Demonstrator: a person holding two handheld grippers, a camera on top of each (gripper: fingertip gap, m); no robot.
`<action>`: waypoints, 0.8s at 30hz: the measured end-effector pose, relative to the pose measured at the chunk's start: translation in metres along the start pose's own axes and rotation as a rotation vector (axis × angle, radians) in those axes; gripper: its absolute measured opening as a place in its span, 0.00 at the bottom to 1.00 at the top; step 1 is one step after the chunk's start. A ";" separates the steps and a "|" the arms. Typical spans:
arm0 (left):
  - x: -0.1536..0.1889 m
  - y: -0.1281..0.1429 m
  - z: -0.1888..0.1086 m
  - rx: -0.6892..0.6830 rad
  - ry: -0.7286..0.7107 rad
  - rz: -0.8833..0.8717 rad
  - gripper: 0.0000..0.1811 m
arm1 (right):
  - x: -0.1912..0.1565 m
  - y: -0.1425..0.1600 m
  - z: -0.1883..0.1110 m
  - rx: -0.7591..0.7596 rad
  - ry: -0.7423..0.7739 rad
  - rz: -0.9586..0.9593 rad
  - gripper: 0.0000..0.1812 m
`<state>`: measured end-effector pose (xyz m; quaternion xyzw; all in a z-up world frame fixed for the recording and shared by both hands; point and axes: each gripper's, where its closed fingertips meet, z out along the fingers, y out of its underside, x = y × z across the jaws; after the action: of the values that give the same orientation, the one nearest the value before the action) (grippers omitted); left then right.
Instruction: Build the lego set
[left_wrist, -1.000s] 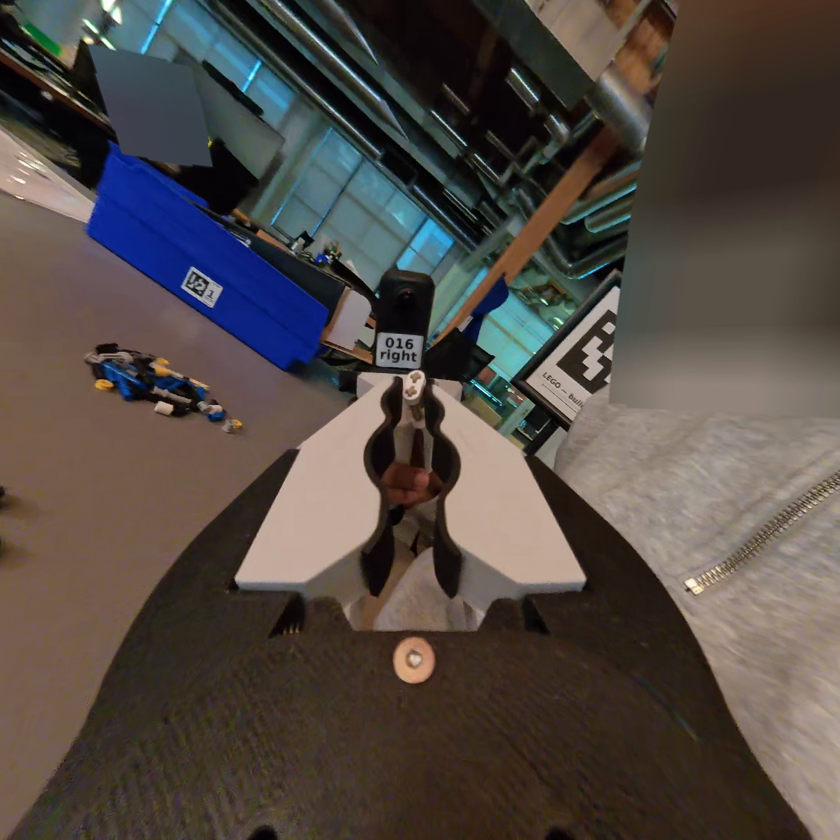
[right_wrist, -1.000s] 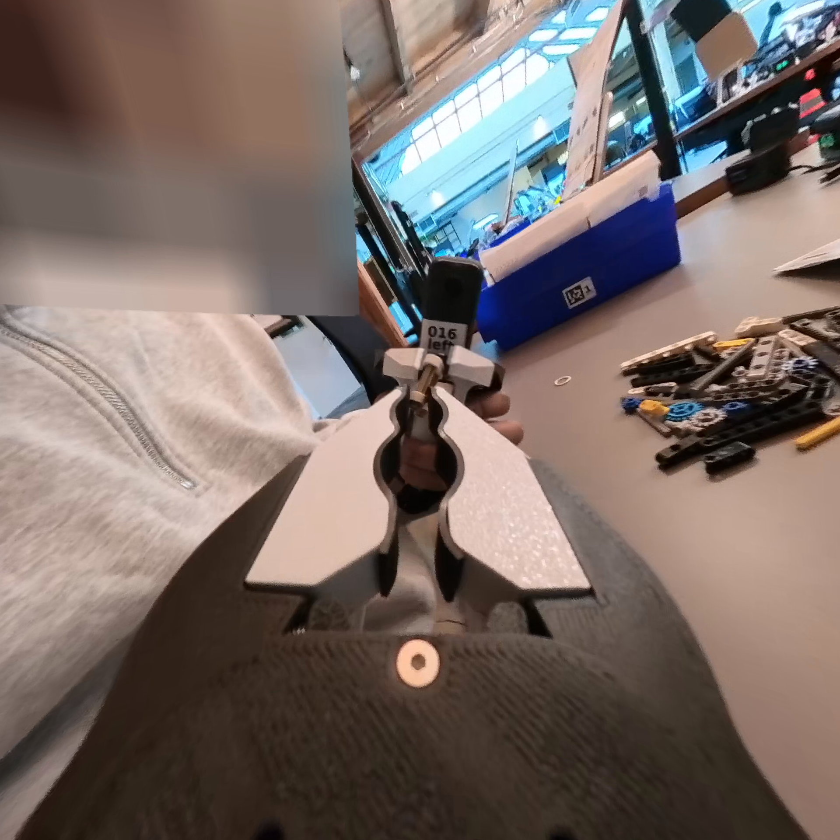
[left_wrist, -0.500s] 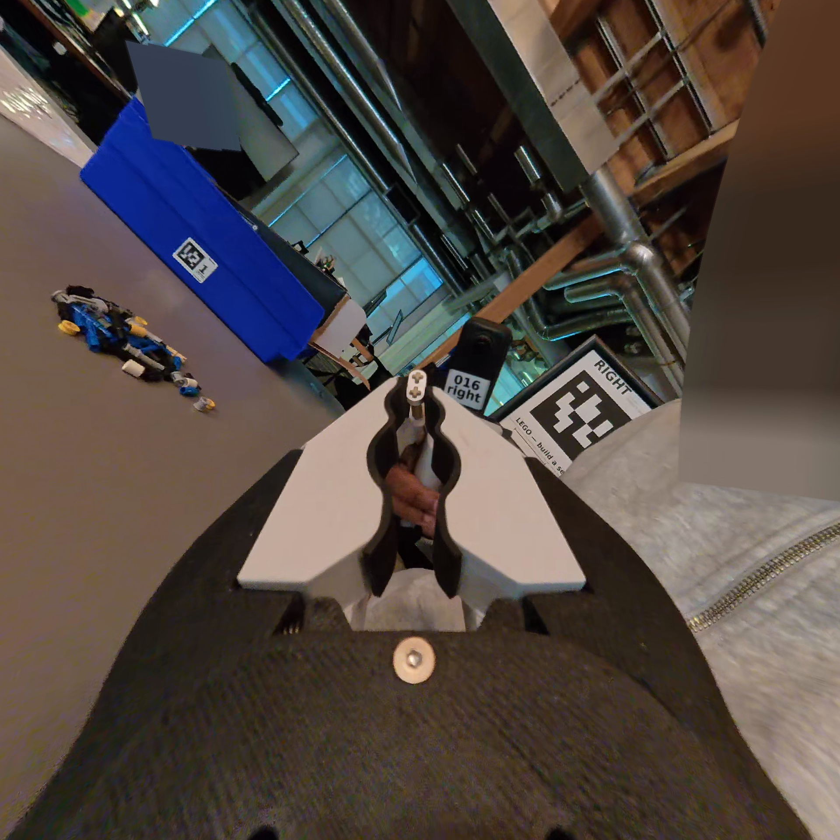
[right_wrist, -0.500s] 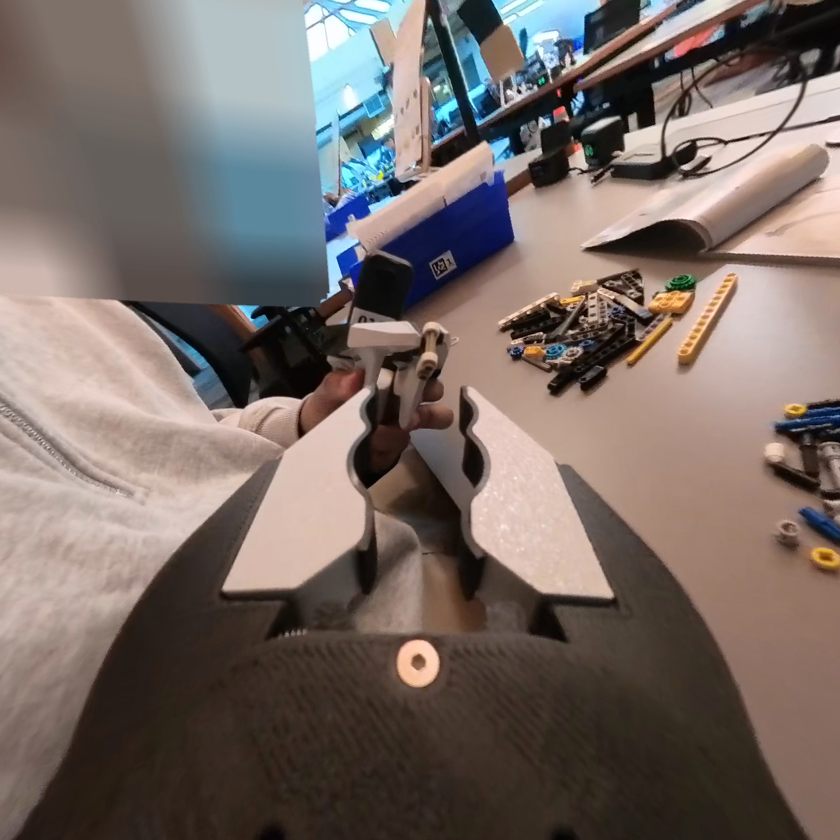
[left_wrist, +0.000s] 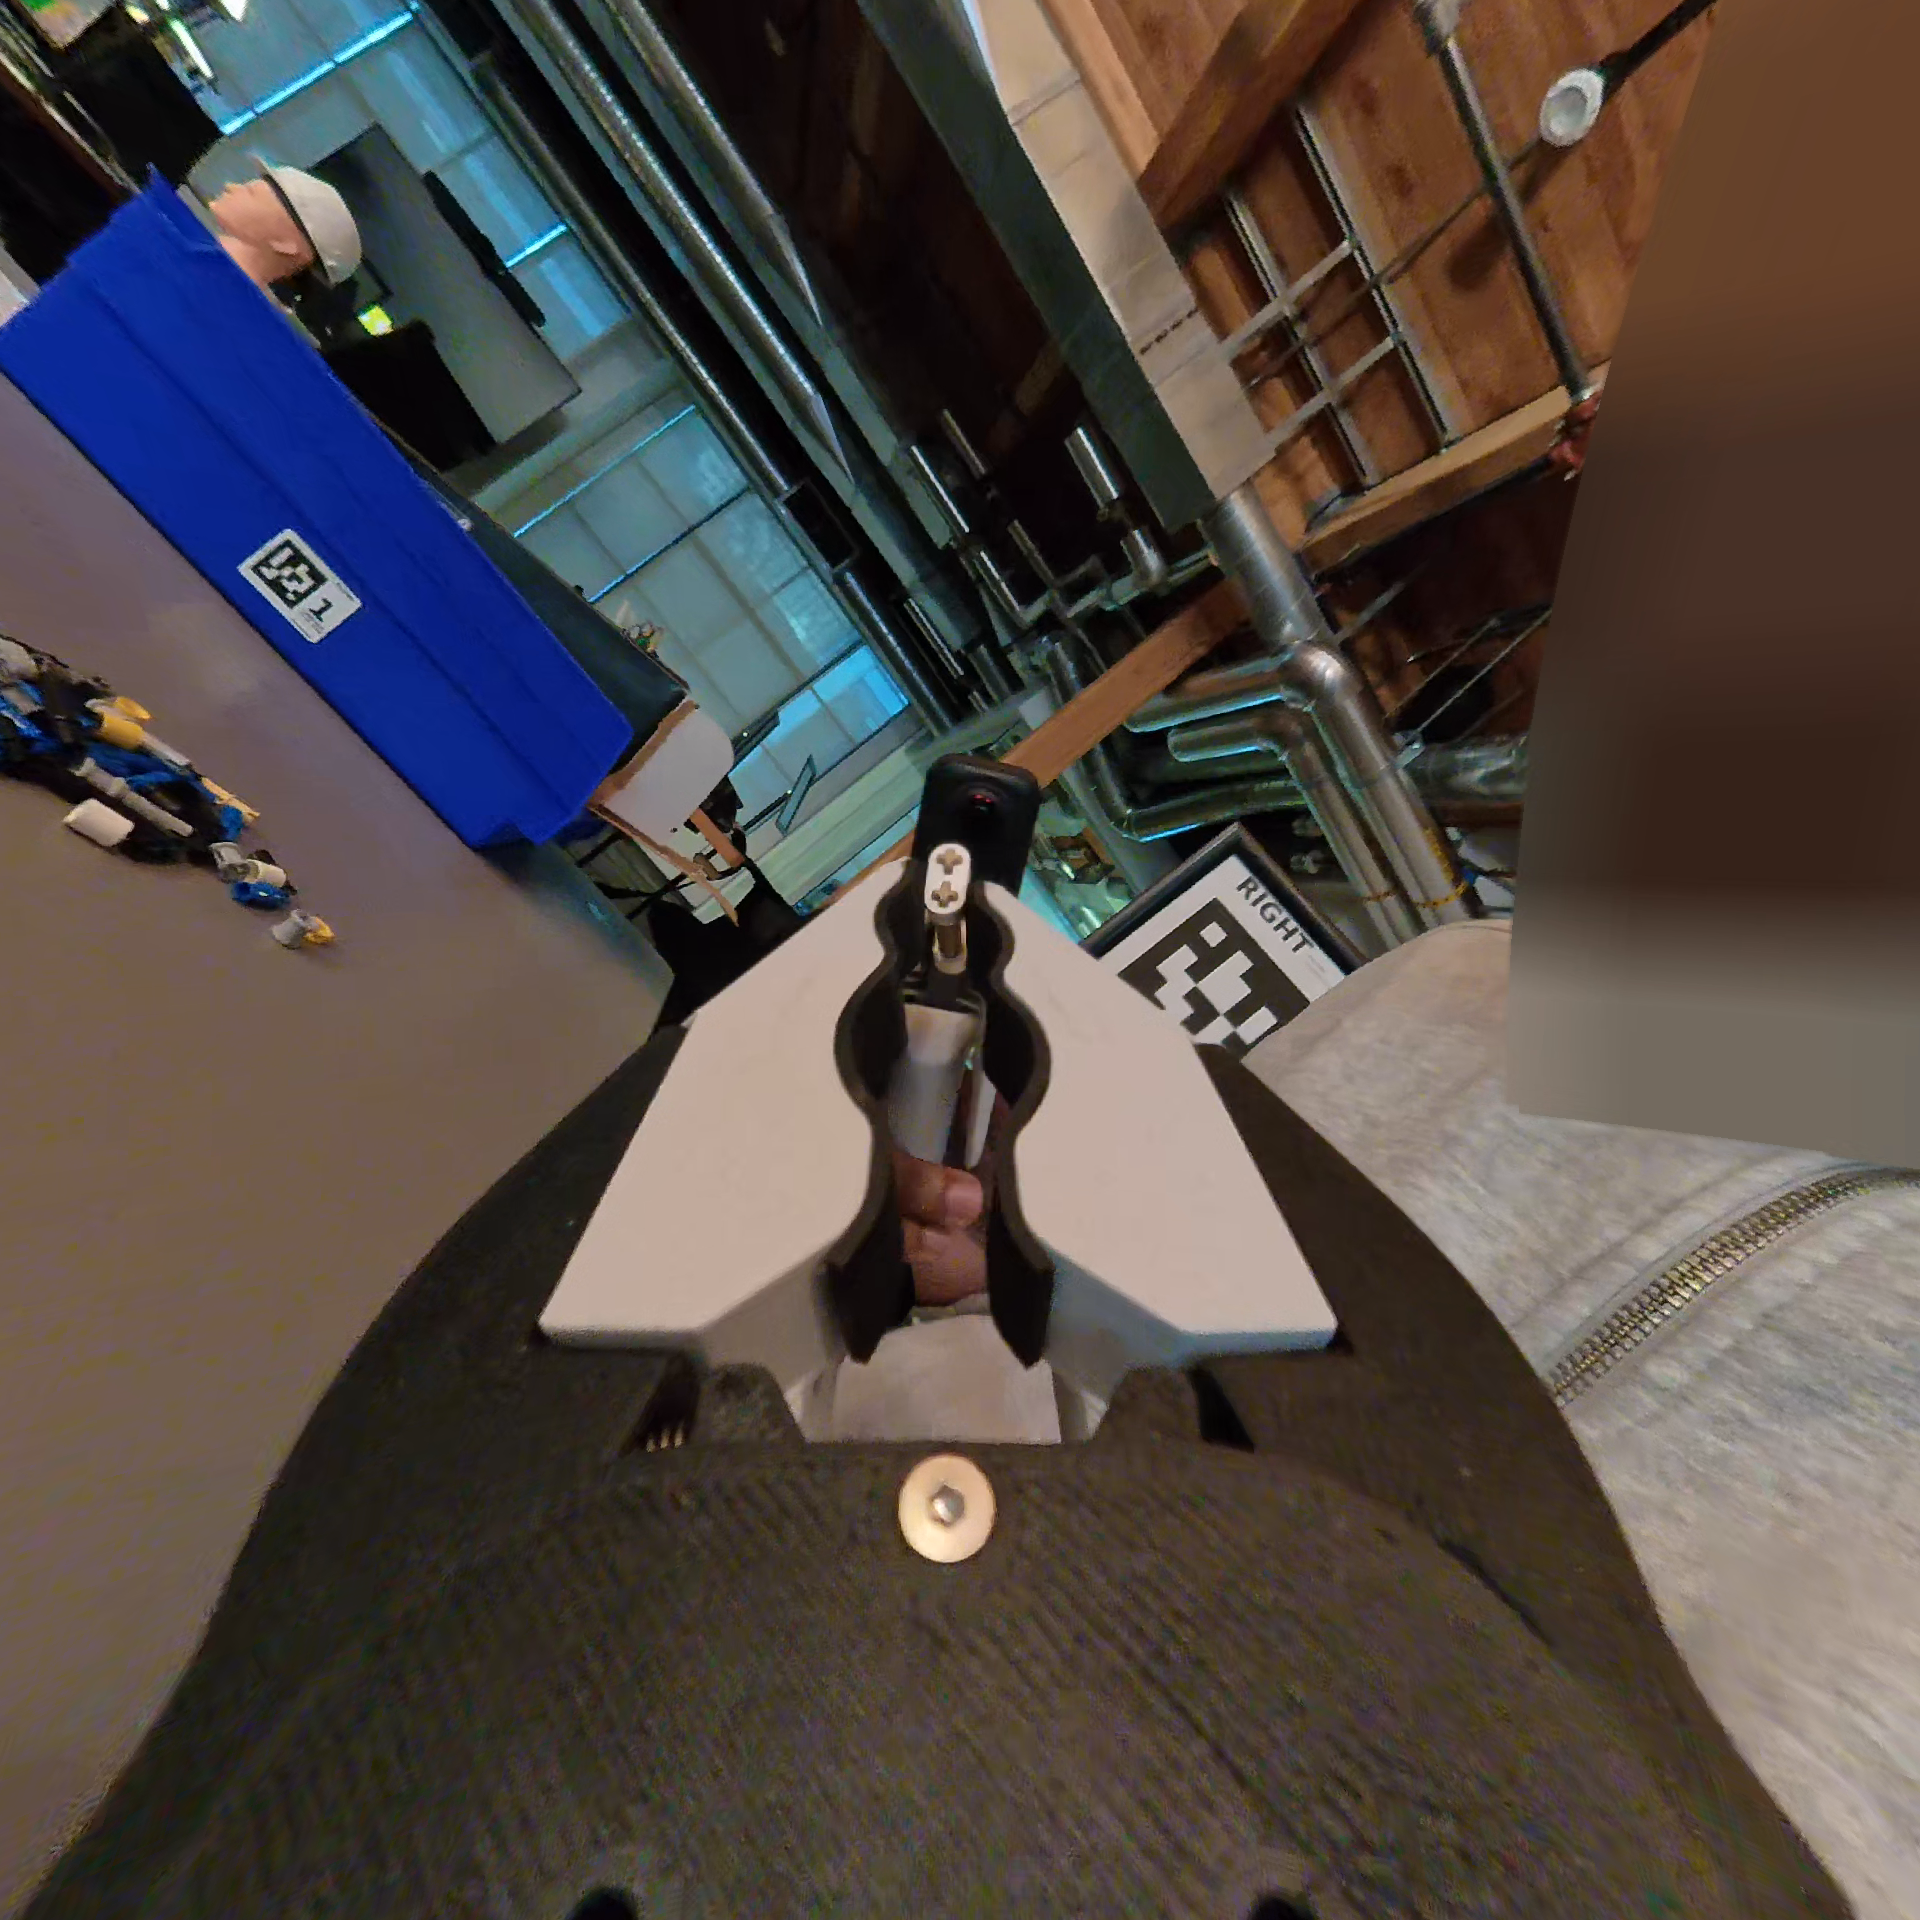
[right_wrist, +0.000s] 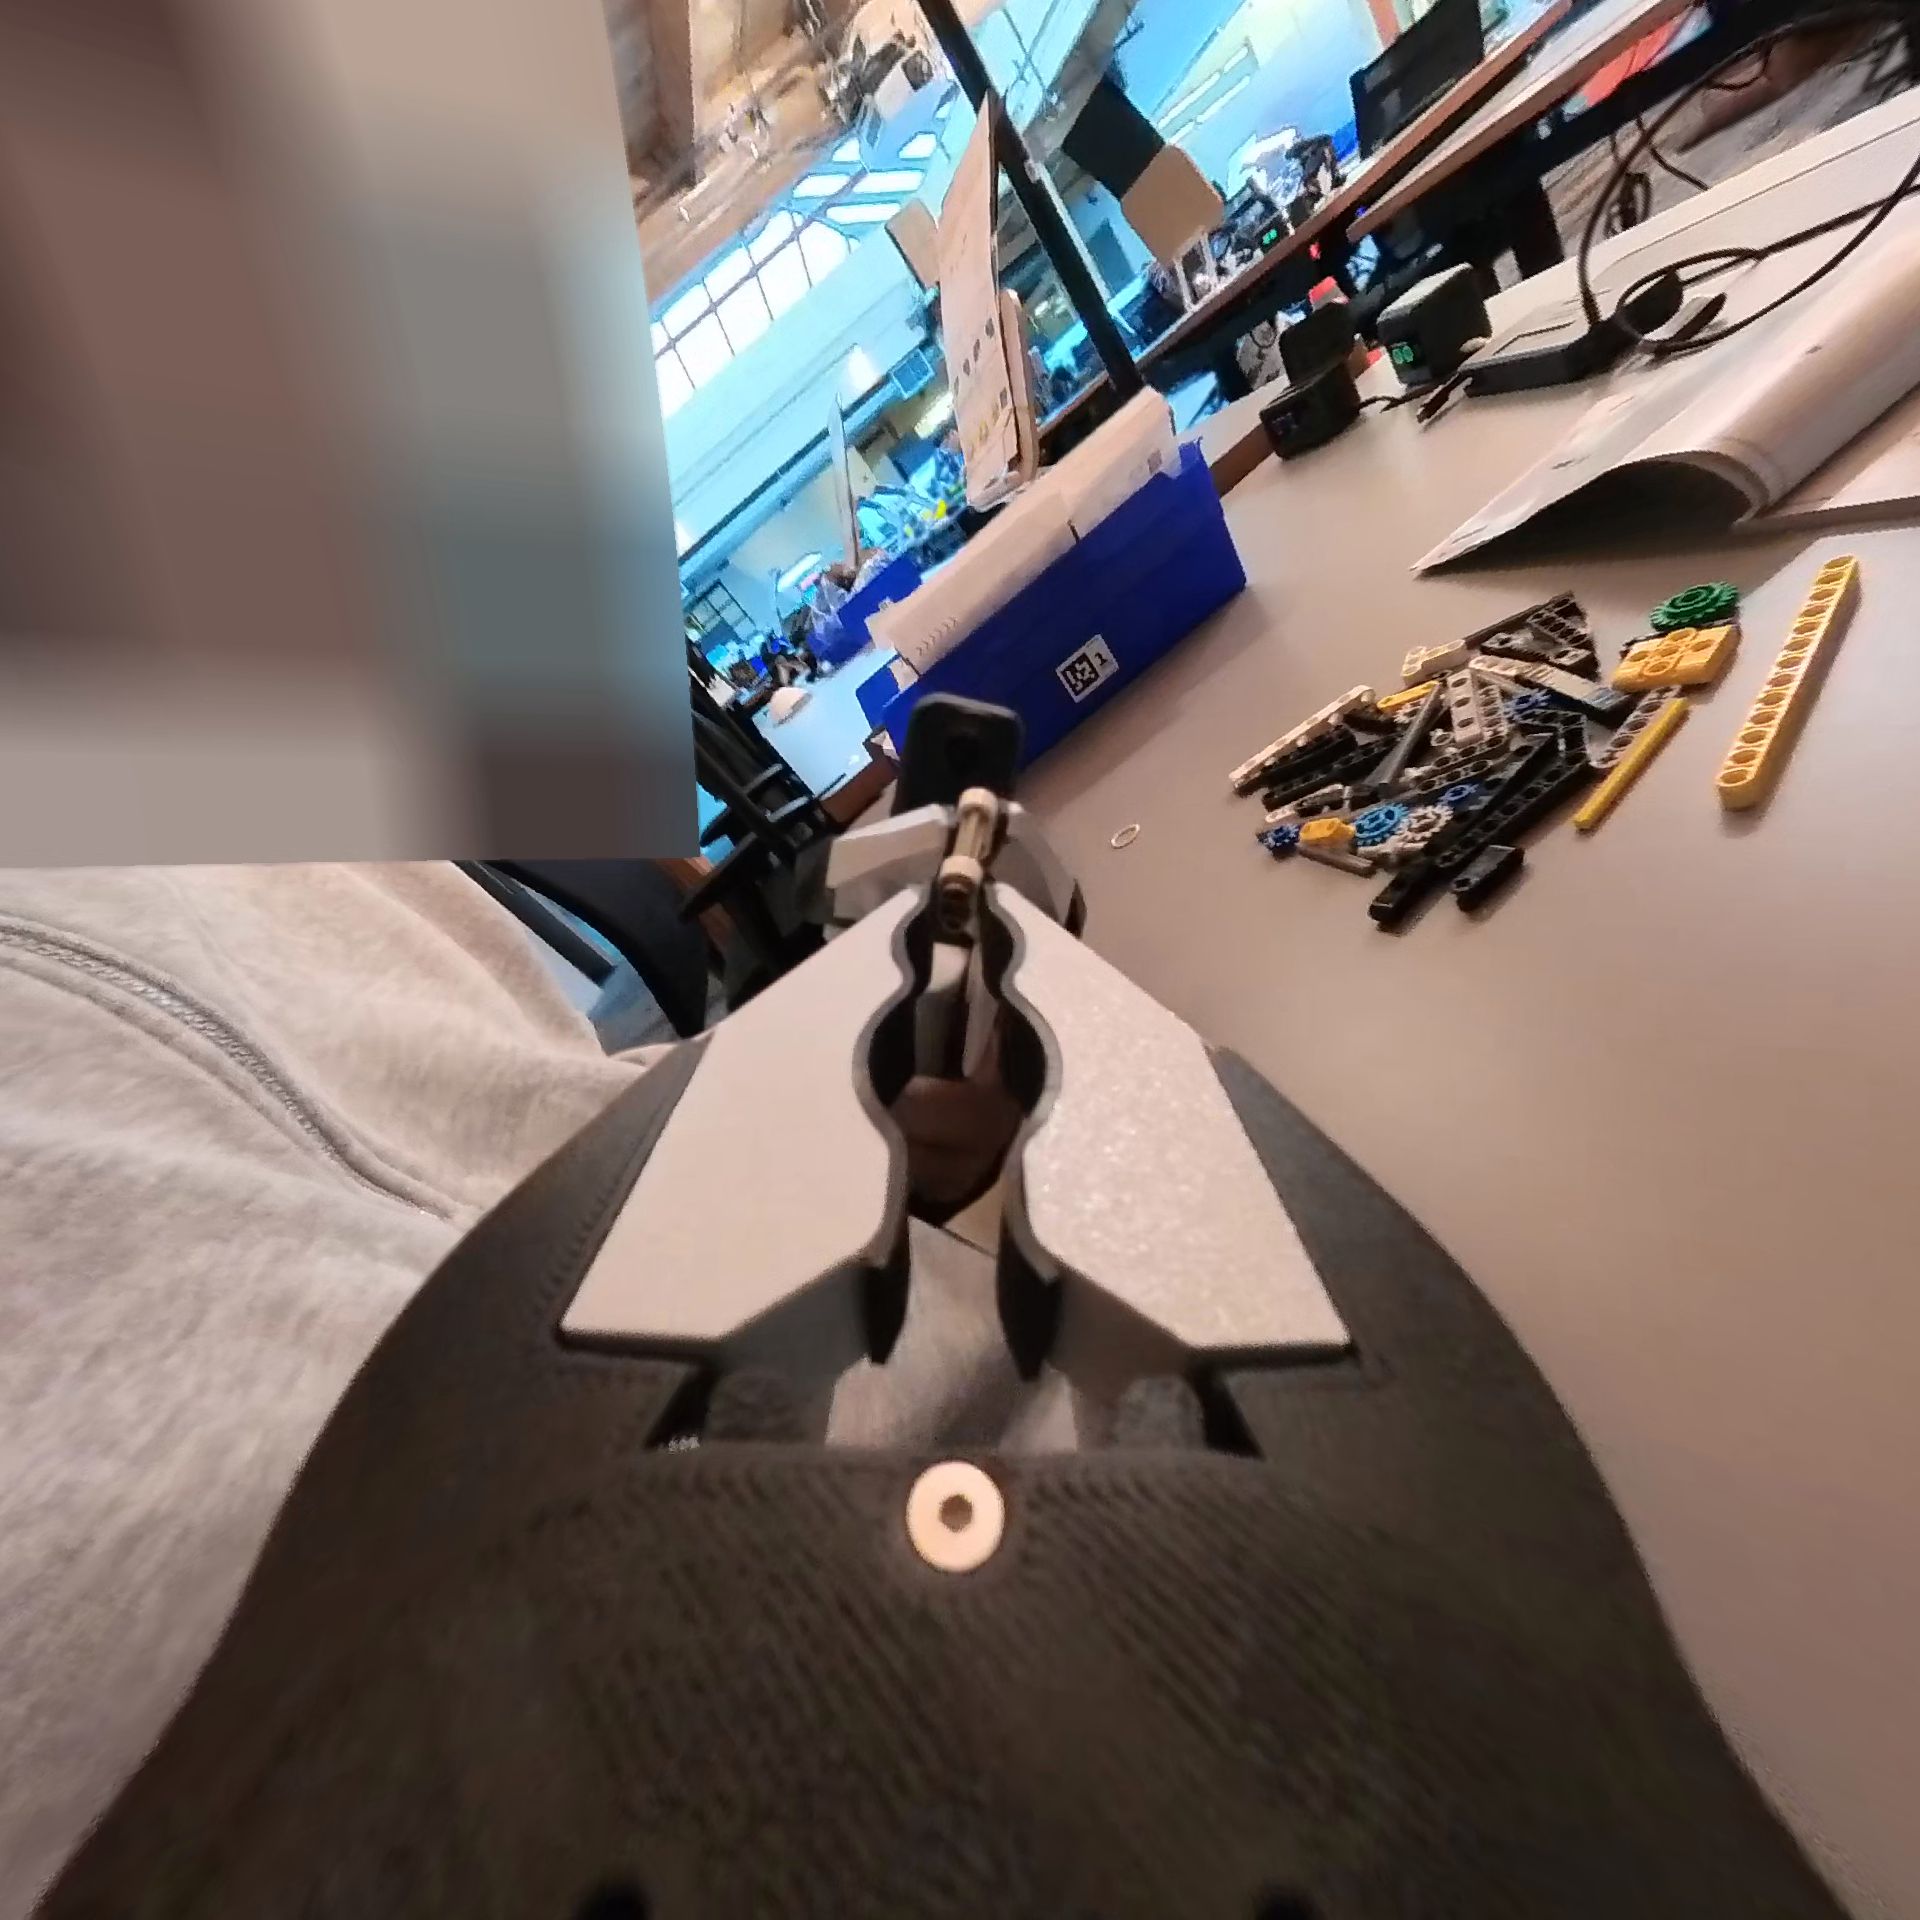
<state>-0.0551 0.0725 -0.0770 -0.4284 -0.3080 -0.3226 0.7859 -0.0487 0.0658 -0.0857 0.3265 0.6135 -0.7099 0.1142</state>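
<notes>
Both grippers are held up above the grey table, facing each other in front of a person's grey zip top. My left gripper is shut on a small lego piece, a white connector with cross holes on a tan pin that sticks out past the tips. In the right wrist view my right gripper has closed on the same piece from the other end. The left gripper's grey finger shows just behind it. The person's hand shows through both finger gaps.
A blue bin stands at the table's far edge and also shows in the left wrist view. Lego piles lie on the table, with a yellow beam and an open booklet beyond. A marker sign stands behind.
The right gripper was shut on the piece, opened and drew aside half a second ago, and has now closed on it again. The left gripper kept its hold and tilted upward.
</notes>
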 end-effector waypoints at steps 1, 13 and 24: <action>0.000 0.000 0.000 0.009 0.000 -0.011 0.03 | 0.000 -0.001 0.000 0.010 -0.003 0.009 0.03; -0.038 -0.008 -0.018 -0.103 -0.233 0.026 0.08 | 0.053 0.012 -0.082 -0.385 0.624 0.057 0.03; -0.055 -0.027 -0.043 -0.138 -0.318 0.012 0.07 | 0.078 0.064 -0.152 -0.635 1.201 0.195 0.03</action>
<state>-0.1002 0.0365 -0.1254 -0.5287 -0.4032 -0.2664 0.6978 -0.0233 0.2137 -0.1885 0.6679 0.7168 -0.1781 -0.0920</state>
